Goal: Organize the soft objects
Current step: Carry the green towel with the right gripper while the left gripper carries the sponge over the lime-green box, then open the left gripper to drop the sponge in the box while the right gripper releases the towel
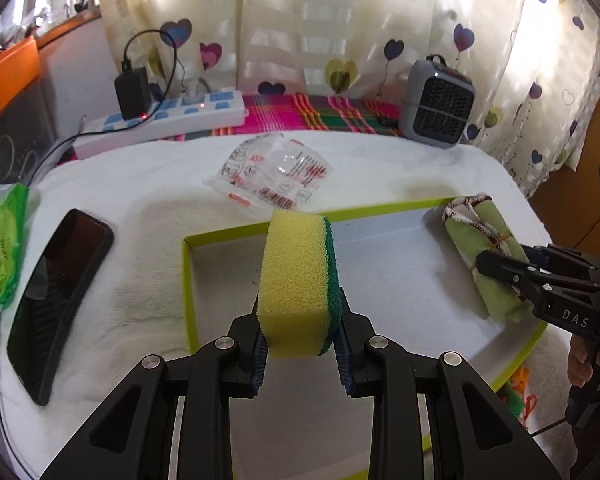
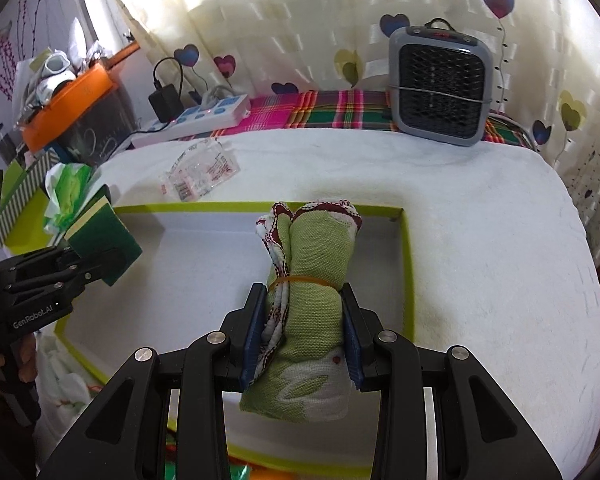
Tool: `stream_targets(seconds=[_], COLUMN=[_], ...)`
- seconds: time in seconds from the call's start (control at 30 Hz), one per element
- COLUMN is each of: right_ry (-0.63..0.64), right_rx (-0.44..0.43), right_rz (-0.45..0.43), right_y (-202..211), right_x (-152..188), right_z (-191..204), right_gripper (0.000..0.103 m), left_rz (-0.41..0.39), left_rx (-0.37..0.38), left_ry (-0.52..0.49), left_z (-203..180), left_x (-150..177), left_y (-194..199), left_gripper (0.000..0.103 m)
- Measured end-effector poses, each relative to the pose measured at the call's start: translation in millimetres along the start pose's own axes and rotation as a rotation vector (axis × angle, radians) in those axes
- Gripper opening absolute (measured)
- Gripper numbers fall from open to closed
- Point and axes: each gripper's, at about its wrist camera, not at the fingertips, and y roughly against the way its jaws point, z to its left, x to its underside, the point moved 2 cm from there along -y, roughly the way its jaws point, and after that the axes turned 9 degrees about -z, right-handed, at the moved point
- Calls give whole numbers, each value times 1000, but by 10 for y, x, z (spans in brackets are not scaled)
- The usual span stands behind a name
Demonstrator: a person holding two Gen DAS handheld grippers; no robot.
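— Left side? The left gripper [image 1: 300, 344] clamps a yellow-green sponge [image 1: 296, 280] above the lime-rimmed tray [image 1: 188, 280].

— Right? The right gripper [image 2: 305, 340] grips a rolled green cloth [image 2: 312, 300] over the tray's right end.

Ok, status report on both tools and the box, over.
Left tool shut on sponge, above box. Right tool shut on rolled cloth, over box's right side. Box interior unobstructed.
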Motion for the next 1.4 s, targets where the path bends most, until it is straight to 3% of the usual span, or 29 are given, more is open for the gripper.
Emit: stream_targets(seconds=[0.33, 0.77, 1.4], right_ry=[8, 9, -26], right_rx=[13, 29, 22], right_rz=[-1, -23, -115], right_y=[-127, -85, 421], right_x=[-11, -20, 60], right_z=[-18, 21, 132], right_gripper=[40, 59, 63], left_rz=[40, 24, -75], left_rx=[0, 17, 1], left_ry=[15, 51, 74], left_z=[58, 91, 124], left_x=[31, 19, 68], left_y=[-163, -73, 526], left_gripper=[28, 45, 49])
